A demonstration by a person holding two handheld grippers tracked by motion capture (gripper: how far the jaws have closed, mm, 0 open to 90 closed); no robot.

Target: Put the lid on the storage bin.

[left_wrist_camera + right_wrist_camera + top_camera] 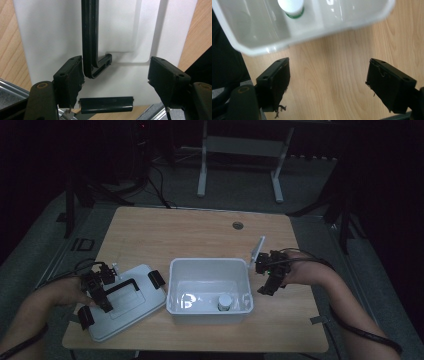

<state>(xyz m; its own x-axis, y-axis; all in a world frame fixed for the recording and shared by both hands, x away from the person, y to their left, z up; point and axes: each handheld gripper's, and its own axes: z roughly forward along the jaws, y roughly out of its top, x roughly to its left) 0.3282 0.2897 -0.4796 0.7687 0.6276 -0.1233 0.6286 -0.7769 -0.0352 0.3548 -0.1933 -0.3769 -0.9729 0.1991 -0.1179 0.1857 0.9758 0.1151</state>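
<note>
A white plastic bin (209,262) stands open at mid-table, and a small bottle with a white cap (225,301) stands upright inside it. Its white lid (142,299) lies flat to the left, with a black handle (122,286) on top. My left gripper (102,295) hovers over that lid. In the left gripper view it (116,68) is open, and the handle's corner (96,67) sits between the jaws, close to the left one. My right gripper (270,282) is just right of the bin. In the right gripper view it (329,68) is open over bare wood, beside the bin's wall (312,32) and the bottle (290,6).
Black latches sit at the lid's two ends (156,278) (106,105). The wooden table (200,230) has a round grommet (237,225) near its far edge. A white metal frame (202,165) and dark stands are on the floor behind the table.
</note>
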